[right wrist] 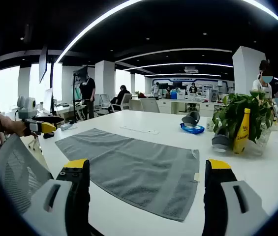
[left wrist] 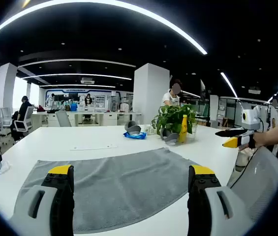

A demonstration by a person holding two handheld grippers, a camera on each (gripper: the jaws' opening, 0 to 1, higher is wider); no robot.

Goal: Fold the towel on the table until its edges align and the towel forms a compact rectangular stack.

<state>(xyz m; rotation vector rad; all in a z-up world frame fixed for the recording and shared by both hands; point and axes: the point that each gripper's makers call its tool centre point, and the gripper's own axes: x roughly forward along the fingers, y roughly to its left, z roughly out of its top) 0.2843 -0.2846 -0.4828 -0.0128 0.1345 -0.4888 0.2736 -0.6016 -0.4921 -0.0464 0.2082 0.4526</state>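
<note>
A grey towel lies spread flat on the white table. In the left gripper view my left gripper hovers open over the towel's near edge, nothing between its yellow-tipped jaws. The right gripper comes in from the right, held by a hand, its jaws close together. In the right gripper view the same towel stretches across the table. My right gripper stands open above the towel's near edge. The left gripper appears at the left, over the table's side.
A potted plant with a yellow bottle stands at the far right of the table, next to a blue and grey object. A mesh chair back is near the table edge. People sit and stand in the office behind.
</note>
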